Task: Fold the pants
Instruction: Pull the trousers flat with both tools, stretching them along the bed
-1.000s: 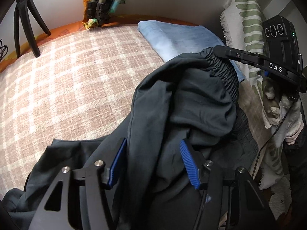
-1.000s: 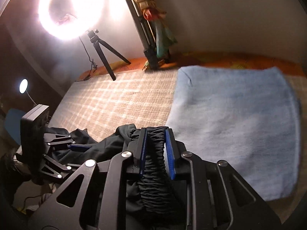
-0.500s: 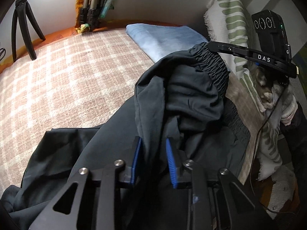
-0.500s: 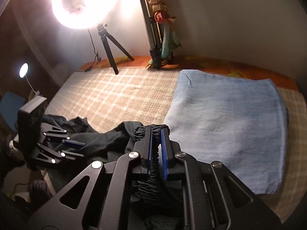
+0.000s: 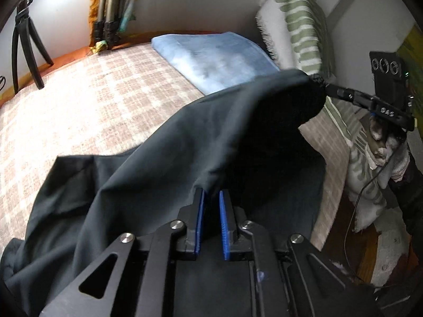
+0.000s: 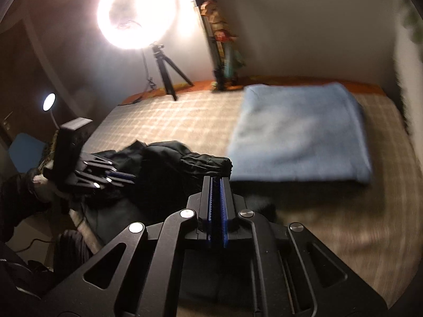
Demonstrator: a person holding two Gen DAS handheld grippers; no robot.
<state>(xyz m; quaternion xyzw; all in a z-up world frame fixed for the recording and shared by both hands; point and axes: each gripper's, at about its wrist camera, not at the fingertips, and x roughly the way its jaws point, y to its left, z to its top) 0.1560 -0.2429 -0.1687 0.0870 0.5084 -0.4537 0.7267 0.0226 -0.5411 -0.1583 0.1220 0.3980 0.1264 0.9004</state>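
Dark grey pants [image 5: 158,171] lie bunched at the near edge of a plaid-covered bed [image 5: 92,100]. My left gripper [image 5: 211,192] has its blue pads closing tight on a fold of the pants' cloth. My right gripper [image 6: 216,178] is closing on the gathered elastic waistband [image 6: 208,161], and its pads pinch it. The left wrist view shows the right gripper [image 5: 326,87] holding that waistband end up at the right, the cloth stretched between both grippers. In the right wrist view the left gripper [image 6: 127,177] sits at the left on the dark heap.
A folded light-blue blanket [image 6: 298,137] lies on the bed's far right. A lit ring light [image 6: 134,13] on a small tripod [image 6: 165,76] stands at the bed's far edge. A green-striped white cloth [image 5: 298,26] hangs beside the bed. A person's hand [image 5: 380,142] holds the right gripper.
The left jaws went from wide apart to pinched on the pants' cloth. The right gripper moved away to the right with the waistband, drawing the cloth taut between both.
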